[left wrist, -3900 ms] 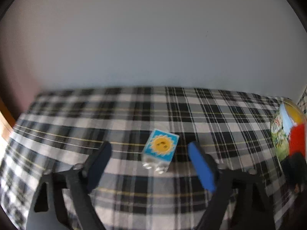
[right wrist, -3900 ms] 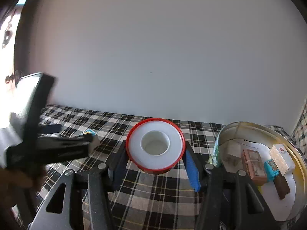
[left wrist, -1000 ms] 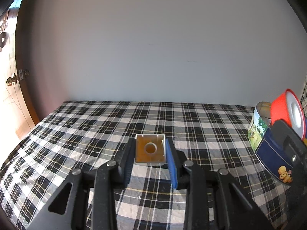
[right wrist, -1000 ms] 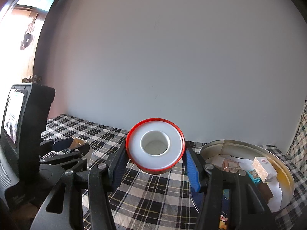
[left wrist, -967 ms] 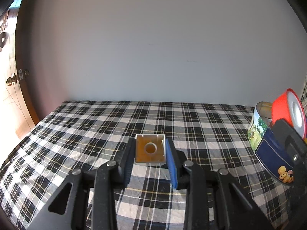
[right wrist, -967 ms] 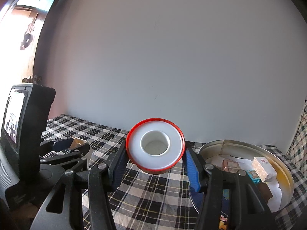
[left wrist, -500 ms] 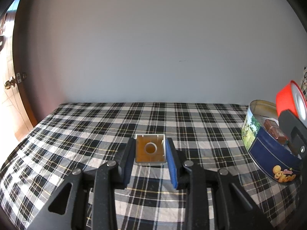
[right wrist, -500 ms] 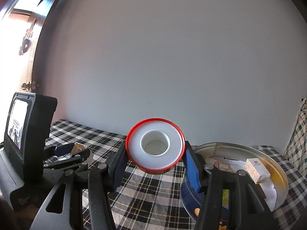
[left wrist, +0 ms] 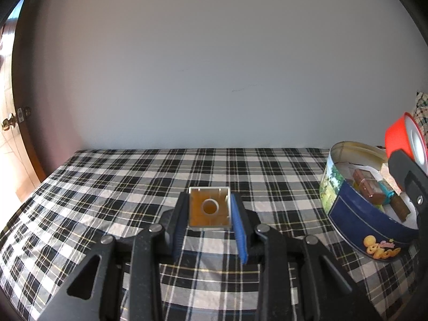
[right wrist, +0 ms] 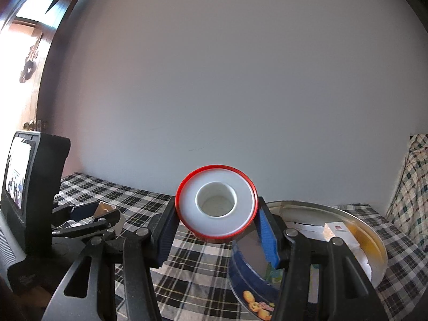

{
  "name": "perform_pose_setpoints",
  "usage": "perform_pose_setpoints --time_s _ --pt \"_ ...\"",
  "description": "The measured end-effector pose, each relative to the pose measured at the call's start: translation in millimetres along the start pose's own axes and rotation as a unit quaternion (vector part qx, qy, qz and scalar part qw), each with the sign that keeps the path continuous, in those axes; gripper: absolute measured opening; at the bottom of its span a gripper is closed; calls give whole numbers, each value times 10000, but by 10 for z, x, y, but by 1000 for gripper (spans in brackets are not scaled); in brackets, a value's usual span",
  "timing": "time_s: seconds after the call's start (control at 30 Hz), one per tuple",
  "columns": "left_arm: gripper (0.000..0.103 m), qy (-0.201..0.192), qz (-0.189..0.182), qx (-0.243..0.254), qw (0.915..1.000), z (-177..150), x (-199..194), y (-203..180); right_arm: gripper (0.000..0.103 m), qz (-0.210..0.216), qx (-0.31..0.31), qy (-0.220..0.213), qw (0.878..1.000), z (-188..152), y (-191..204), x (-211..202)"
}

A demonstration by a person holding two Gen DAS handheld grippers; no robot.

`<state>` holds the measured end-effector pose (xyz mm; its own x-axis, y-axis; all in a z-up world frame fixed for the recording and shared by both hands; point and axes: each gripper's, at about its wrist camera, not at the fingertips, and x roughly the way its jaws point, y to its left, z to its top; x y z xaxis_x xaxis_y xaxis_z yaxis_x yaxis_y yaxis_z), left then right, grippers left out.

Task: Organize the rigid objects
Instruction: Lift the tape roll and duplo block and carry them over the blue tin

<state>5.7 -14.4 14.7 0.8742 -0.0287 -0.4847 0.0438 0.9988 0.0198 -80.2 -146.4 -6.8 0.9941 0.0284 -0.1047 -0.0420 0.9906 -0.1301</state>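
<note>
Up above the checked cloth [left wrist: 107,187] in the left wrist view, the left gripper [left wrist: 209,210] is clamped tight on a small toy block [left wrist: 209,208], hollow underside facing the camera, tin [left wrist: 355,222] off right. Right wrist view: right gripper [right wrist: 216,220] squeezes a red-and-white tape roll [right wrist: 216,203], held beside the tin's rim [right wrist: 374,240], left one nearby.
</note>
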Motion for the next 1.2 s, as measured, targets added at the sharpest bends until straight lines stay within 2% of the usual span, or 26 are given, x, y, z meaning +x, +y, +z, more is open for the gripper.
perform_pose_setpoints --time_s 1.2 --pt "30 -303 -457 251 9982 247 -139 -704 57 -753 205 -273 9966 4 -832 -61"
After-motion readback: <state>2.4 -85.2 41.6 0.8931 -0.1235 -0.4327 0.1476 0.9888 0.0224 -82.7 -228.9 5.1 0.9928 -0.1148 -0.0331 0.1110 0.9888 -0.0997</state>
